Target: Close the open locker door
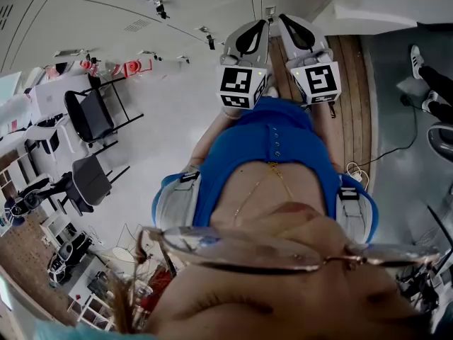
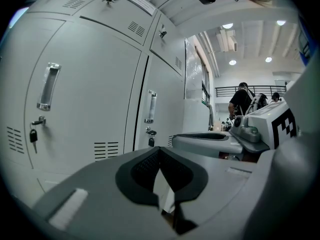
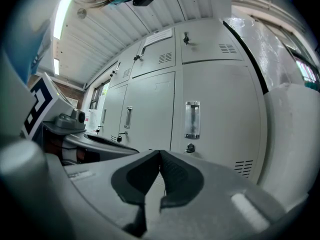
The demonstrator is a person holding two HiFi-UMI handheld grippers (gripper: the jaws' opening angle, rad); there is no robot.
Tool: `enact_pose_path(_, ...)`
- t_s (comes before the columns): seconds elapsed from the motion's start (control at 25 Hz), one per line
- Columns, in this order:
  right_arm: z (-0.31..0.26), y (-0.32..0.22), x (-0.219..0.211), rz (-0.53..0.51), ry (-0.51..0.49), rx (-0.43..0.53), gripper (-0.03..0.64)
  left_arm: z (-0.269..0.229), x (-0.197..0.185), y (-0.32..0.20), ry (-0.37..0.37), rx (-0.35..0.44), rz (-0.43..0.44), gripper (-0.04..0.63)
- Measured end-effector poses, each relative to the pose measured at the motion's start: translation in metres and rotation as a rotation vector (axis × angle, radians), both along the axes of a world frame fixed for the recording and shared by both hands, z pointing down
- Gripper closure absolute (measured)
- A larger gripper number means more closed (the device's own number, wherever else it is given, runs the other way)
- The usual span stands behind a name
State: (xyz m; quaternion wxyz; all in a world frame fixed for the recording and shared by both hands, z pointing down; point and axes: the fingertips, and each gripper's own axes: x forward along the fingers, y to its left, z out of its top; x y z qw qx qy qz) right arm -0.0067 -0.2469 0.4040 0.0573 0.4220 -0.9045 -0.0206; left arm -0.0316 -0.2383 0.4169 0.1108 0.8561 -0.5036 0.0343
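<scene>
Holding the left gripper (image 2: 159, 153) and right gripper (image 3: 160, 155) side by side, a person (image 1: 276, 147) faces grey lockers (image 2: 85, 99) just ahead of the fingers (image 3: 175, 176), both pairs pressed together, empty.

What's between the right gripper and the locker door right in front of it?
Nothing: the stretch from right gripper to locker door is bare, seen in the right gripper view.

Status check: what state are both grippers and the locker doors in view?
Left gripper: shut, empty.
Right gripper: shut, empty.
Left door: closed, key in it.
Next door: closed.
Open door: cannot pick one out.
</scene>
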Motion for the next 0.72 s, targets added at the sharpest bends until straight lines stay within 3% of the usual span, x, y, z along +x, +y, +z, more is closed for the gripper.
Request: enact_pose_path(0.72,0.008,0.017,0.002,-0.049,0.017,-0.030,0.614,0.003,0.005,0.014,-0.020,-0.007,-0.014,0.598)
